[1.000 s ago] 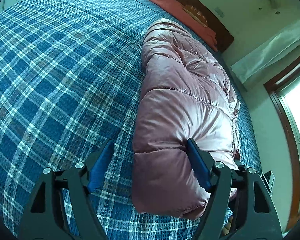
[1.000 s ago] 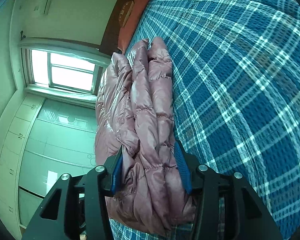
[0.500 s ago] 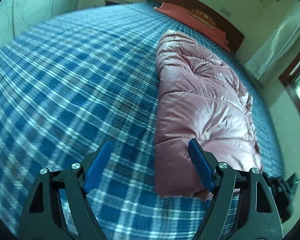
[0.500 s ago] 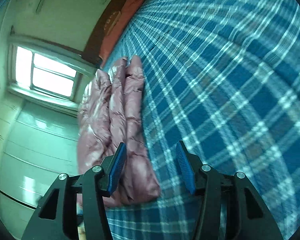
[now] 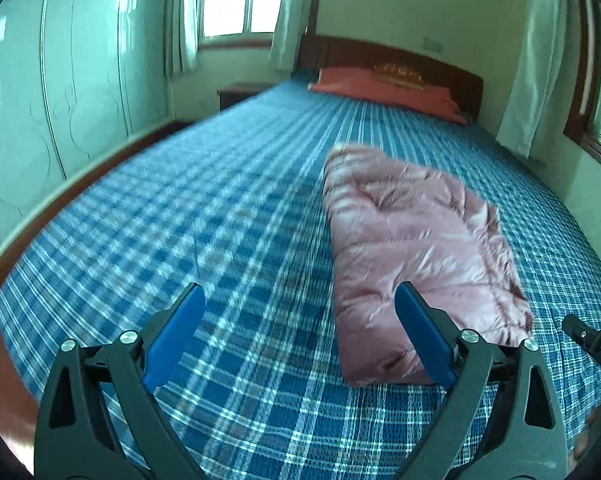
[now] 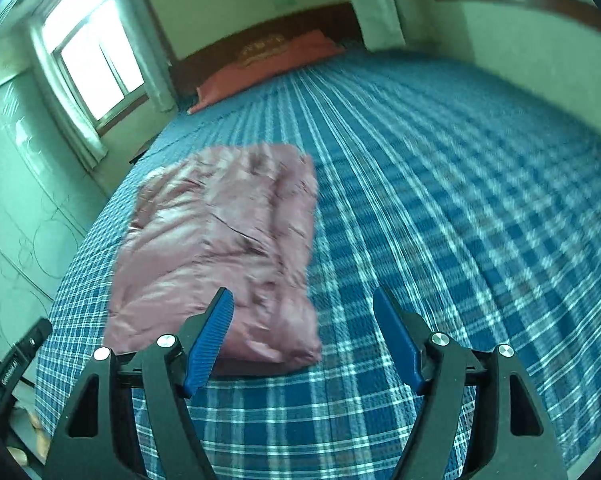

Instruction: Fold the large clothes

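A pink padded jacket (image 5: pixel 412 248) lies folded into a flat oblong on the blue plaid bed cover (image 5: pixel 228 216). It also shows in the right wrist view (image 6: pixel 220 248). My left gripper (image 5: pixel 300 304) is open and empty, raised above the bed, just near and left of the jacket's near end. My right gripper (image 6: pixel 302 304) is open and empty, raised above the bed, near the jacket's near right corner. Neither gripper touches the jacket.
A red pillow (image 5: pixel 384 92) lies at the dark wooden headboard (image 5: pixel 404 60). Pale wardrobe doors (image 5: pixel 60 92) run along the left. Windows with curtains (image 5: pixel 236 0) stand at the far wall and the right side. The bed's near edge lies just below the grippers.
Both grippers let go of the jacket, pulled back and rose. The right gripper's jaws opened wider. The jacket now lies flat on the bed, farther from both cameras.
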### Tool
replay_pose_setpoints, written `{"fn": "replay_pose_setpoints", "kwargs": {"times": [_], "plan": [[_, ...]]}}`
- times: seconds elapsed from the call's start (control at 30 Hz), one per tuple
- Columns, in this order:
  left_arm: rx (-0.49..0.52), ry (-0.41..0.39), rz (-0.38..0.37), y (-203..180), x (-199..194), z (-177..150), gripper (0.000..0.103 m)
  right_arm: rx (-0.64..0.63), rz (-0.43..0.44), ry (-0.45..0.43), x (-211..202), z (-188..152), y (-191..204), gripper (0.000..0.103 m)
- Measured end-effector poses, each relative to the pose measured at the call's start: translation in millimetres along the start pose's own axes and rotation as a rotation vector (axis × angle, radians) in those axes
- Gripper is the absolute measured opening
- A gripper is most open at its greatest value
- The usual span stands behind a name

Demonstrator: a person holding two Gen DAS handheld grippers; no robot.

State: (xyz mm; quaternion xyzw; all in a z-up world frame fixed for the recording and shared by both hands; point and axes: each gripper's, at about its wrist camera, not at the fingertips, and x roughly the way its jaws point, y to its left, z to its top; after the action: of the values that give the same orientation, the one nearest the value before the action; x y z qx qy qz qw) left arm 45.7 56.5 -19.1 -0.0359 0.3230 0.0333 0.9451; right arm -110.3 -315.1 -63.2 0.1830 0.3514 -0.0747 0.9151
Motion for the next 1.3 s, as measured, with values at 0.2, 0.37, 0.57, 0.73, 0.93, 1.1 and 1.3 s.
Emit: {"fn": "replay_pose_setpoints", "kwargs": {"times": [0.2,0.37,0.57,0.73,0.93,1.1,1.3], "plan": [[0.043,-0.083,0.021,-13.6,-30.6,17.7,0.1,-0.093,0.021,-0.091,-32.4,12.7,46.8,0.075],[0.044,-0.094,0.002,-18.0,-44.1,23.4,0.1,-0.174,0.003,-0.156,-49.9,15.7,74.2,0.079],[0.044,-0.101,0.007,-20.3,-47.3,22.1,0.1,-0.237,-0.01,-0.18,-57.3,9.4,91.9,0.08],[0.044,-0.085,0.016,-19.7,-41.9,17.4,0.1,-0.244,-0.009,-0.171,-55.2,7.9,95.8,0.08],[0.045,-0.072,0.011,-21.5,-37.0,14.2,0.1,-0.243,-0.011,-0.166,-52.3,5.4,96.9,0.08],[0.049,-0.074,0.008,-24.9,-37.0,12.8,0.1,-0.246,-0.01,-0.169,-51.6,5.5,98.5,0.08],[0.047,-0.07,0.004,-26.5,-35.6,11.3,0.1,-0.248,-0.009,-0.167,-50.4,4.5,100.1,0.08]]}}
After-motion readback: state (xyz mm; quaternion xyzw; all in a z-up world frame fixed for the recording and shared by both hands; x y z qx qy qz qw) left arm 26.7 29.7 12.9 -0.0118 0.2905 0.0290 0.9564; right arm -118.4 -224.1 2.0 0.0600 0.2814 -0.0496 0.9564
